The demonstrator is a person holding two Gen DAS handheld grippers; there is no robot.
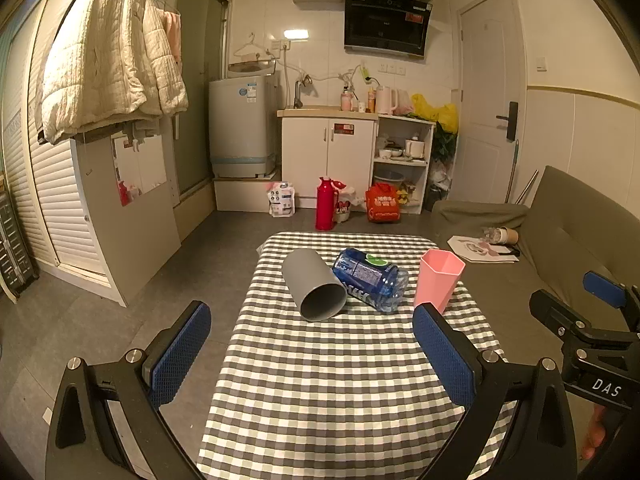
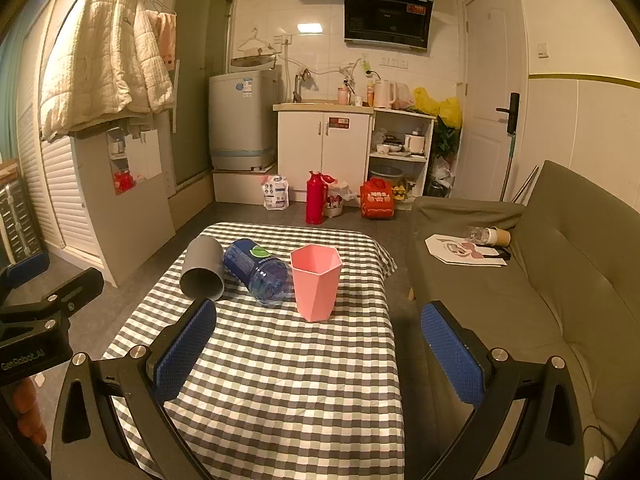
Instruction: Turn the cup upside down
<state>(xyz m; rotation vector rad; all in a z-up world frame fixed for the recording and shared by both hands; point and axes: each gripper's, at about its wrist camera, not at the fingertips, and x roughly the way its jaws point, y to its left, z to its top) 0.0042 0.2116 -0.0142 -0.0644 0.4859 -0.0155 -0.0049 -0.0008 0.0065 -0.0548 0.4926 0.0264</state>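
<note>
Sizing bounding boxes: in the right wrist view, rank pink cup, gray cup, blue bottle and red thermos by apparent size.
Largest to smallest as they look in that view:
1. blue bottle, lying on its side
2. pink cup, upright; close to the bottle, so the order is unsure
3. gray cup, lying down
4. red thermos, on the floor, farther off, so it looks small

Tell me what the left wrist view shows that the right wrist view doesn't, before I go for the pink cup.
Left wrist only: the right tool seen from outside, at the frame's right edge, and the left tool's own open jaws.

Right wrist only: the left tool from outside, at the frame's left edge; the right tool's own open jaws.

Both: the pink cup upright, mouth up, on the checkered table; the grey cup and blue bottle lying on their sides, untouched.
</note>
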